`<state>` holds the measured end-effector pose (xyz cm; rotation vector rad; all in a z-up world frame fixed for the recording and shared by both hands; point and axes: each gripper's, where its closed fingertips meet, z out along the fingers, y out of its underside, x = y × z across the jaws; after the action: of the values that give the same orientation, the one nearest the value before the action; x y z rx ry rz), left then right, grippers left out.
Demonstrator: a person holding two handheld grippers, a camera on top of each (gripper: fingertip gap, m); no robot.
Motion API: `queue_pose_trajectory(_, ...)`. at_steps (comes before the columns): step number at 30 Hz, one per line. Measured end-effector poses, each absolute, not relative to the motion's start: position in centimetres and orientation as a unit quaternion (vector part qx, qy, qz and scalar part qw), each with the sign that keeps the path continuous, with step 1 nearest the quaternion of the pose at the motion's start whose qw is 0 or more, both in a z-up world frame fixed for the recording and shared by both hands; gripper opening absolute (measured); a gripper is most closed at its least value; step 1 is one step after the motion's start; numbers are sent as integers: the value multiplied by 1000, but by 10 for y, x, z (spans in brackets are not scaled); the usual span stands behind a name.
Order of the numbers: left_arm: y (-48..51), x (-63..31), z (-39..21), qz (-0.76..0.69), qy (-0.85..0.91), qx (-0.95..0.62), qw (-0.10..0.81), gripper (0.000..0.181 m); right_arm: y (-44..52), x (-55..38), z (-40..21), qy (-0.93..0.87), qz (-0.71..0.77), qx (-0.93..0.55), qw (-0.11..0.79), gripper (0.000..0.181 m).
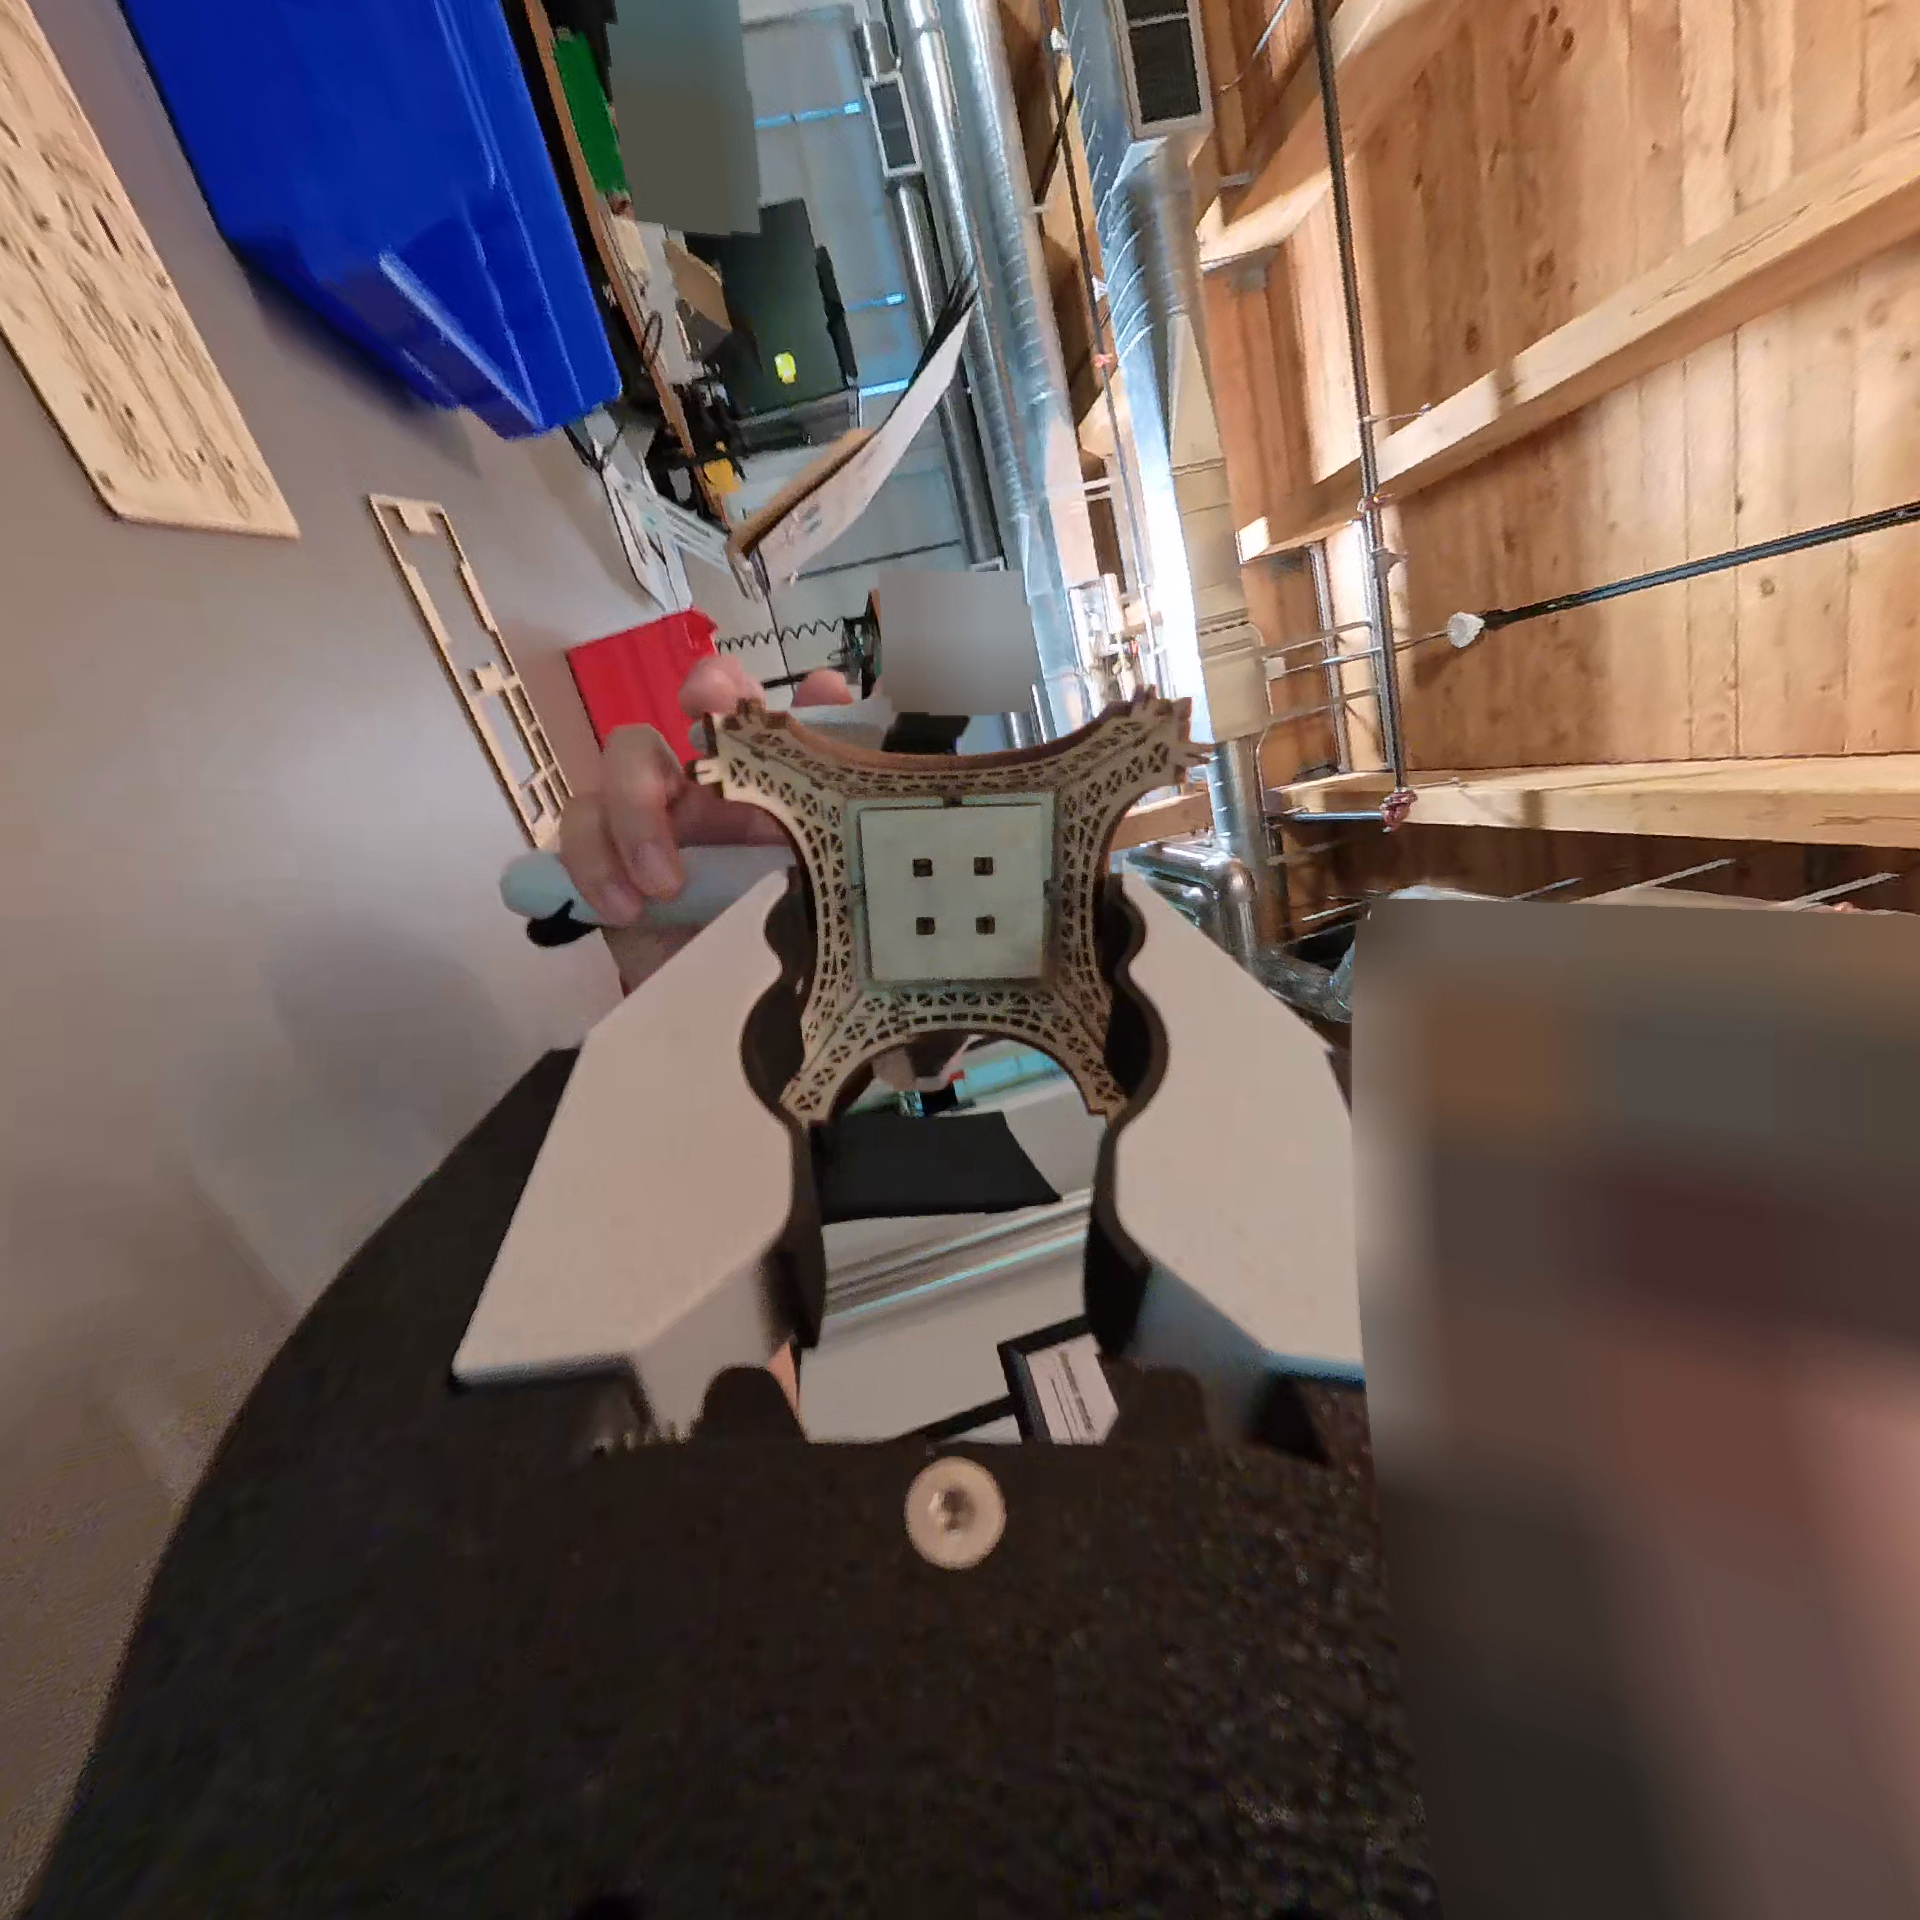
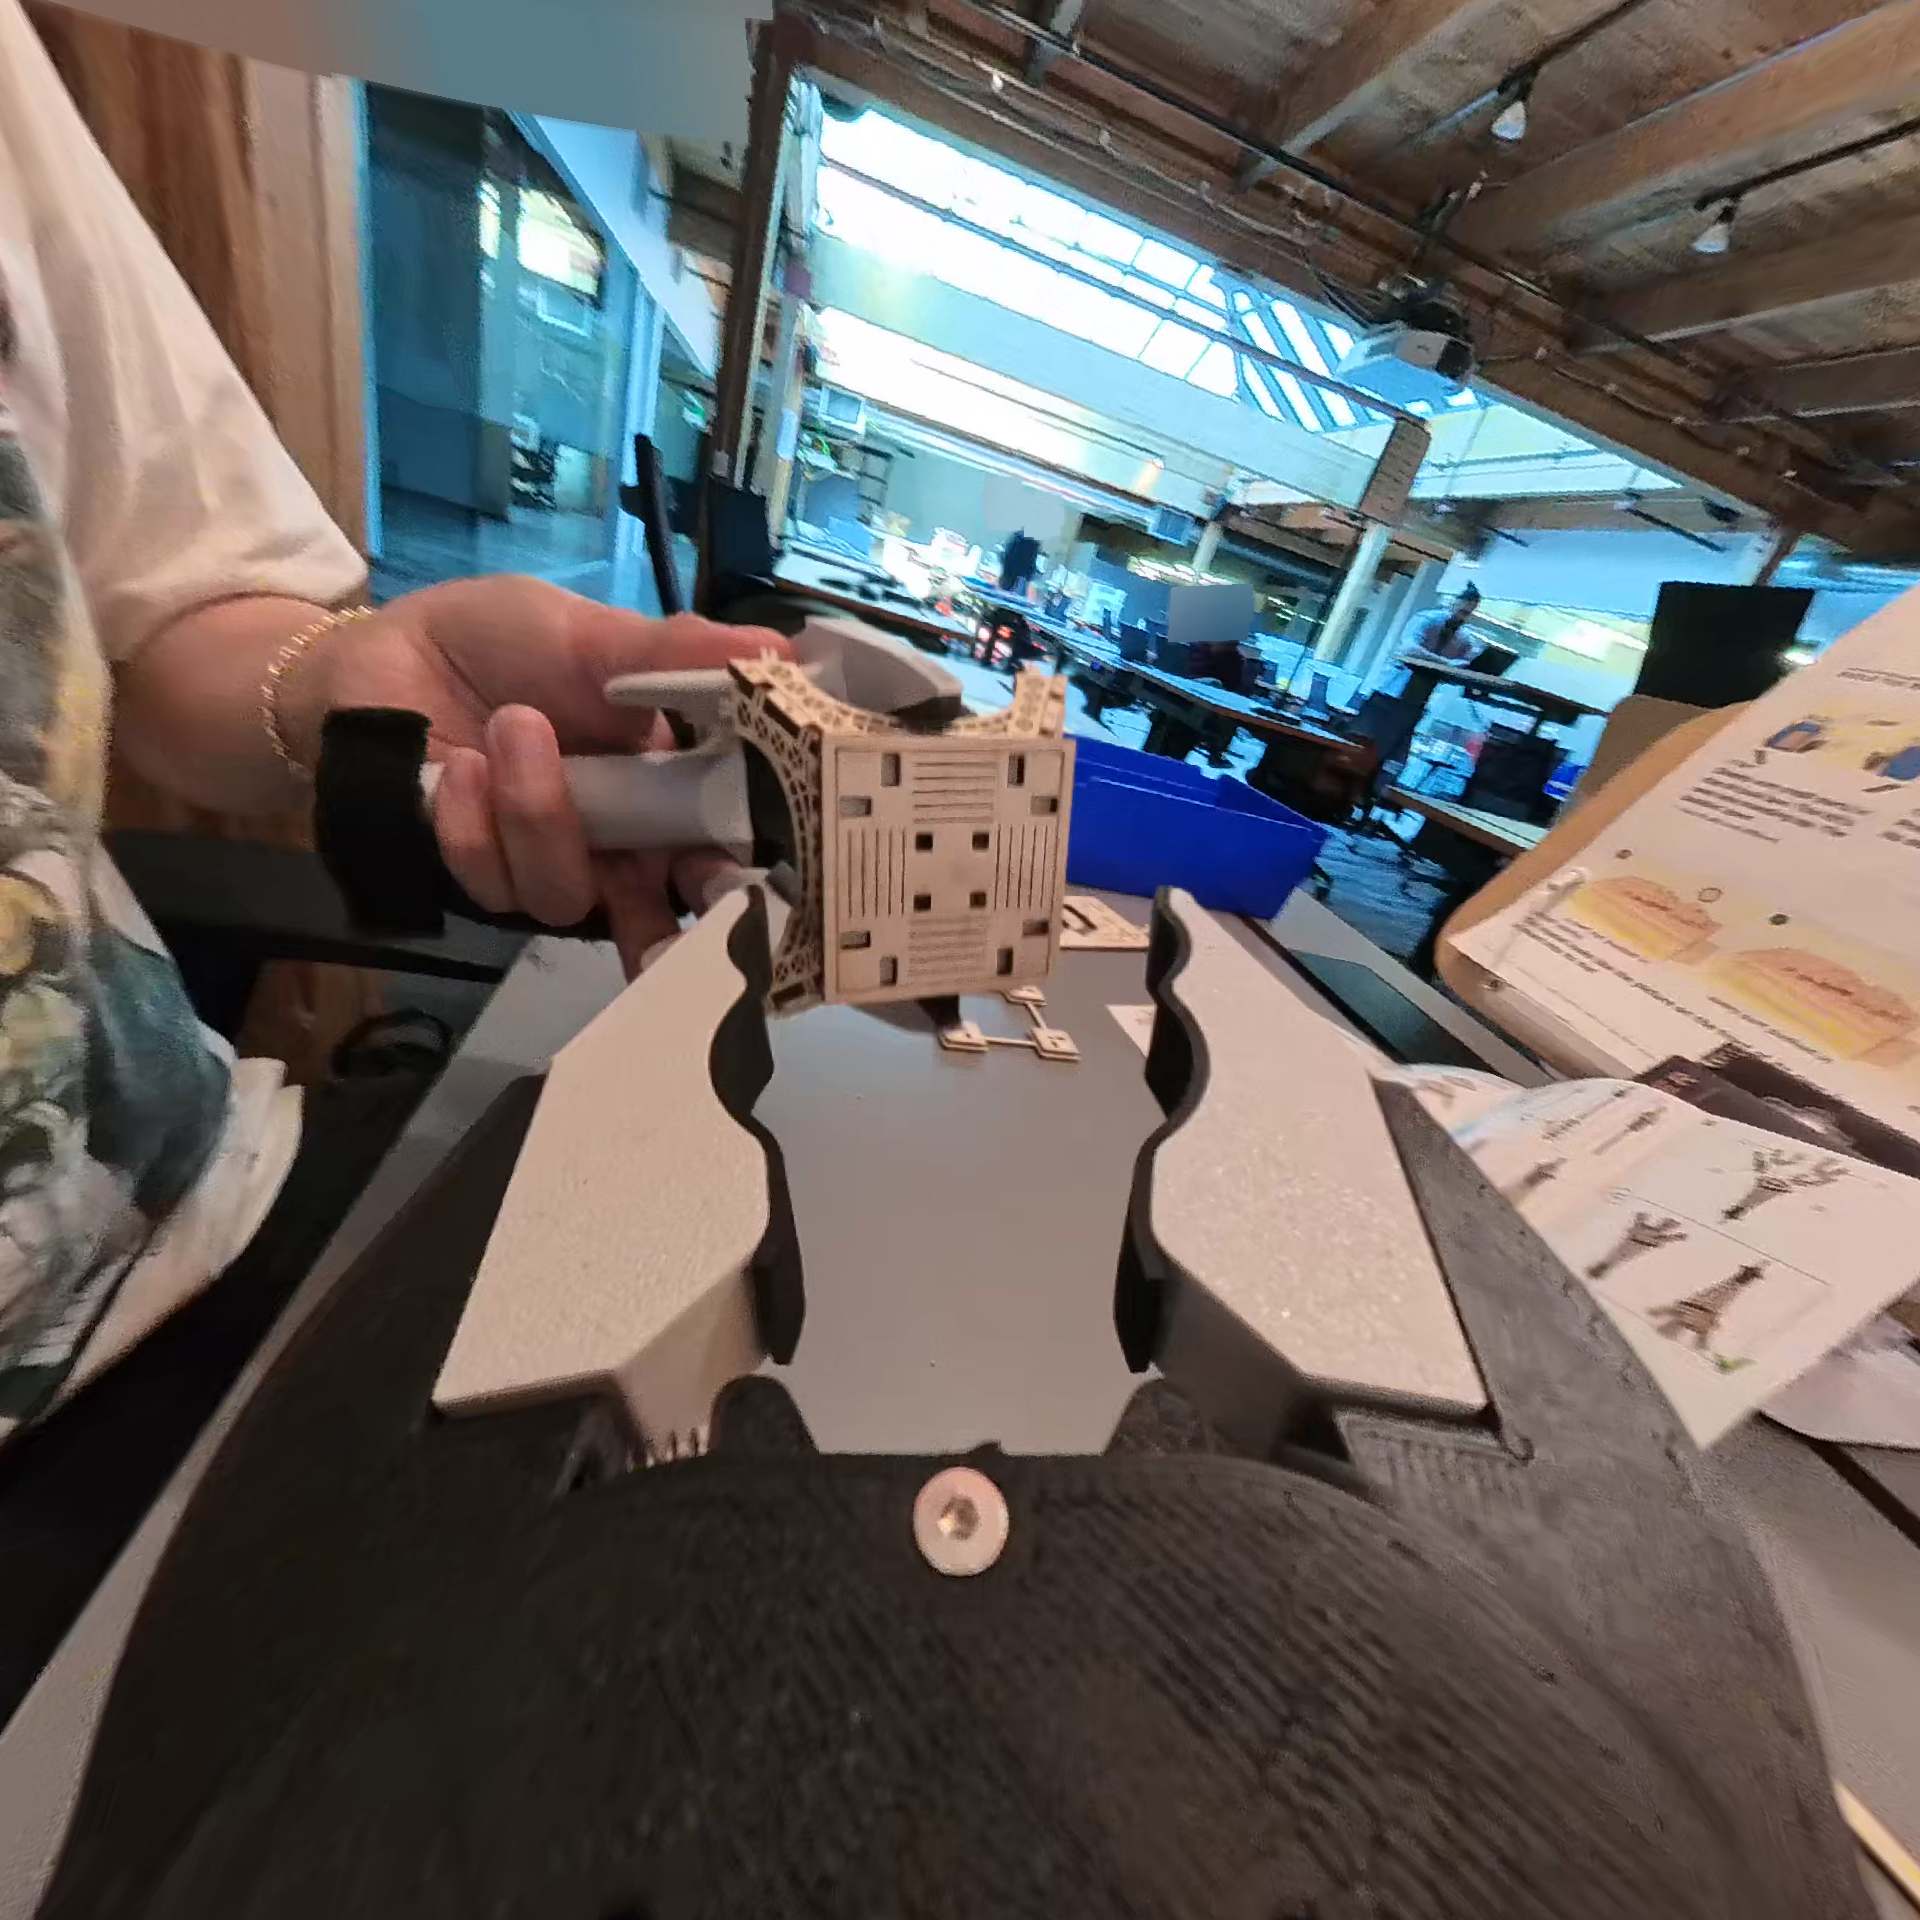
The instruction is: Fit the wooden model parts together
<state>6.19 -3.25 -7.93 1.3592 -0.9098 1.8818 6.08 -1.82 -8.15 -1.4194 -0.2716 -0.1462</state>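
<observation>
One wooden tower base (image 2: 914,847) hangs above the grey table (image 2: 956,1226), clamped by the left gripper (image 1: 951,997), its slotted square plate facing the right gripper (image 2: 951,956), which gapes empty just near of it; loose wooden frame (image 2: 1013,1029) lies beyond.

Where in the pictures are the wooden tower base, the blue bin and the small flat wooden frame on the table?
wooden tower base (image 1: 951,899): left wrist view, on its square middle plate with four holes.
blue bin (image 2: 1174,836): right wrist view, on its near side wall.
small flat wooden frame (image 2: 1023,1034): right wrist view, on its thin front bar.
</observation>
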Motion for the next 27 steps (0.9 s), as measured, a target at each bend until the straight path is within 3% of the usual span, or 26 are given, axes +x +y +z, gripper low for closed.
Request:
queue_pose_trajectory(5, -39, 59, -90, 707, -363, 524, 306, 54, -25, 56, -84, -134, -32, -637, 758, 60)
queue_pose_trajectory(10, -34, 62, -92, 711, -383, 525, 270, 54, -30, 51, -88, -151, 2, -623, 767, 28)
queue_pose_trajectory(11, -34, 61, -92, 709, -388, 522, 271, 54, -31, 51, -88, -149, 9, -619, 771, 29)
queue_pose_trajectory(14, -36, 59, -97, 700, -406, 524, 266, 53, -30, 55, -83, -131, 7, -609, 783, 70)
queue_pose_trajectory(15, -37, 58, -97, 699, -407, 521, 273, 53, -31, 54, -81, -133, 9, -606, 784, 73)
queue_pose_trajectory(22, -57, 41, -100, 668, -430, 492, 356, 54, -39, 43, -87, -147, 57, -621, 768, 77)
queue_pose_trajectory(27, -67, 32, -100, 653, -430, 472, 407, 54, -44, 34, -92, -162, 99, -628, 755, 68)
